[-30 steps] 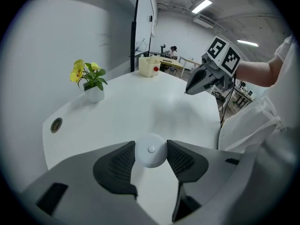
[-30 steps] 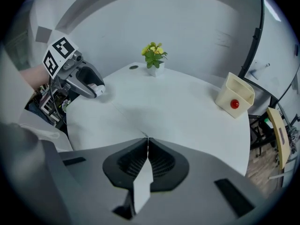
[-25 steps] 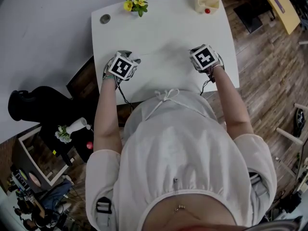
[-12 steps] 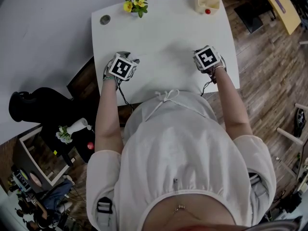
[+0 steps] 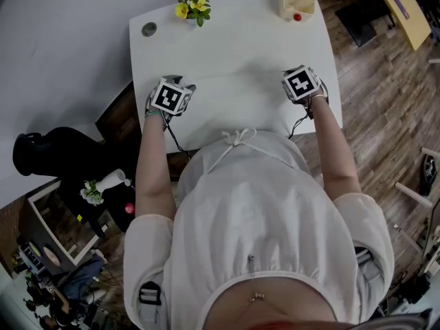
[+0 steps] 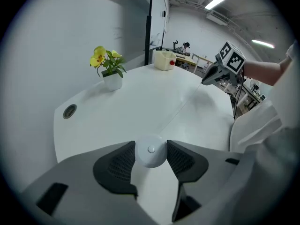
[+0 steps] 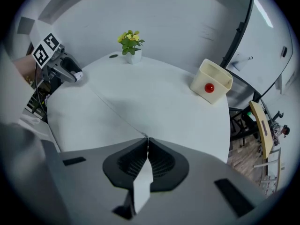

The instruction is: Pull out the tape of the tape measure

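Observation:
A small round white tape measure (image 6: 150,153) sits between the pads of my left gripper (image 6: 151,145), which is shut on it. Its thin white tape (image 6: 180,110) runs taut over the white table (image 5: 234,47) to my right gripper (image 6: 220,71). In the right gripper view the tape (image 7: 119,115) ends at the right gripper (image 7: 147,142), whose jaws are shut on the tape's end; a white tab (image 7: 142,186) hangs behind the pads. In the head view the left gripper (image 5: 185,86) is at the table's near left and the right gripper (image 5: 287,78) at its near right.
At the table's far side stand a potted yellow flower (image 5: 193,5) and a cream box (image 5: 296,0) with a red ball (image 5: 297,16) beside it. A round cable grommet (image 5: 149,29) sits at the far left corner. Wooden floor lies to the right.
The right gripper has moved right and the left gripper slightly left, so the two stand farther apart with more tape drawn out between them.

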A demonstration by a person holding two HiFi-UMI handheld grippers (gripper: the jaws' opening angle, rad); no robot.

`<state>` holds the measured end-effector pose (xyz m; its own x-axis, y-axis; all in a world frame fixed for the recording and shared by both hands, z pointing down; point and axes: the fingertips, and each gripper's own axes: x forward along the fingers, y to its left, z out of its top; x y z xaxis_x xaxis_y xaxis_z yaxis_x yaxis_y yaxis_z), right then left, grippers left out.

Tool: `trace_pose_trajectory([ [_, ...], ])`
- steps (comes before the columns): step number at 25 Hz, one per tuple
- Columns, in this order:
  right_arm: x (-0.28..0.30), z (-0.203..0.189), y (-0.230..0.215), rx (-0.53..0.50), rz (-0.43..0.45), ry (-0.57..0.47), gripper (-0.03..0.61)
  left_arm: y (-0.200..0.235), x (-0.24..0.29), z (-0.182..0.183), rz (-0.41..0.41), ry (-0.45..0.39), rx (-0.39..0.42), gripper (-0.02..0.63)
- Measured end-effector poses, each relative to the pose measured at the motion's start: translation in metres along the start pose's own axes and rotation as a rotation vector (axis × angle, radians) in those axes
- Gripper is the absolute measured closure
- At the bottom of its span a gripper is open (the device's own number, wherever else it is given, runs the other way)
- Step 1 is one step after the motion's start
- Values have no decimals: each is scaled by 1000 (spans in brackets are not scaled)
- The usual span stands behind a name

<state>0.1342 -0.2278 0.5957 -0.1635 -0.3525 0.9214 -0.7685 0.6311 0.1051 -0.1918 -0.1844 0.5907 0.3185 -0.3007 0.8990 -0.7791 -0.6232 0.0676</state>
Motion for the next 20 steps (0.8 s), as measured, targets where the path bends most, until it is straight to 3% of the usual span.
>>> trace_pose_trajectory([
  [5, -1, -1, -20, -32, -79, 22, 568, 23, -3, -3, 88, 14, 27, 387],
  [9, 8, -21, -24, 89, -8, 56, 568, 26, -4, -14, 51, 10, -63, 387],
  [11, 9, -24, -24, 102, -5, 62, 567, 25, -3, -12, 45, -5, -89, 387],
  [20, 26, -11, -13, 158, 49, 46, 566, 26, 16, -9, 29, 23, -94, 387],
])
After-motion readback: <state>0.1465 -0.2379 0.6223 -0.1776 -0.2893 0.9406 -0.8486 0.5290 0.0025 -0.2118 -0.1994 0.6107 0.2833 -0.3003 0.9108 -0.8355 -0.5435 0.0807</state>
